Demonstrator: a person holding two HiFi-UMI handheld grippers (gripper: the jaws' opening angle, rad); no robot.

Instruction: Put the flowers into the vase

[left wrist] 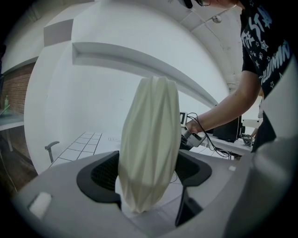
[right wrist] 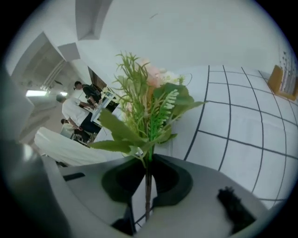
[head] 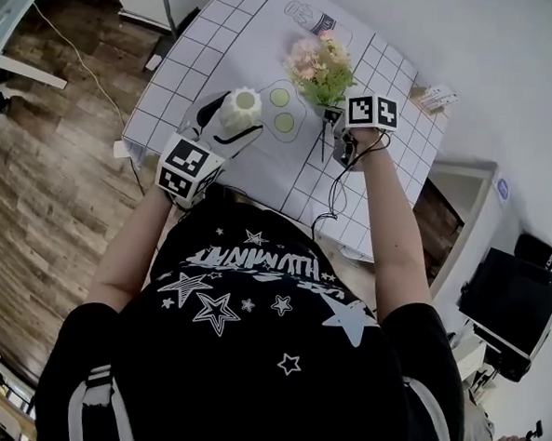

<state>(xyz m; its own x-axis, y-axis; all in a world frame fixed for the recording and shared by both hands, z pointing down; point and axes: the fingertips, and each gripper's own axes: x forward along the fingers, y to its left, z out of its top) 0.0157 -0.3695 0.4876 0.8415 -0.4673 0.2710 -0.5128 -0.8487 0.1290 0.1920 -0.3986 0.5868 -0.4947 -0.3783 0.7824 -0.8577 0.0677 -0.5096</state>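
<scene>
Currently the flowers [head: 321, 68] are at upper centre of the head view, just right of the vase [head: 241, 108] and not yet in it. The right gripper [head: 340, 140] has them. In the right gripper view its jaws are nearly together, pinching the thin stem [right wrist: 147, 186] low down, w/ leaves and pink heads fanning out above.

Handling: the spray looks artificial, so prob. very light. The stem seems stiff but is skinny, and the bunch is top-heavy, so it could swivel in the pinch. Best grip is low on the stem, leaving the tip free to enter the mouth. The soft heads shouldn't be squeezed.

The vase is cream, ribbed and rigid, prob. light, and tapers to a small foot, so I'd expect it to tip easily. The left gripper [head: 227, 133] steadies it, jaws spread wide and pressing both sides of its belly, as the left gripper view shows. The foot seems to be down on the bench [head: 203, 43].

Around: two green circles [head: 284, 122] printed on the bench btwn vase and flowers are flat, so no obstacle. A small box [head: 435, 97] sits well off at upper right. A cable [head: 328, 204] trails from the right gripper toward the person. Nothing blocks the mouth; the main risk is the wide leaves snagging its rim.
</scene>
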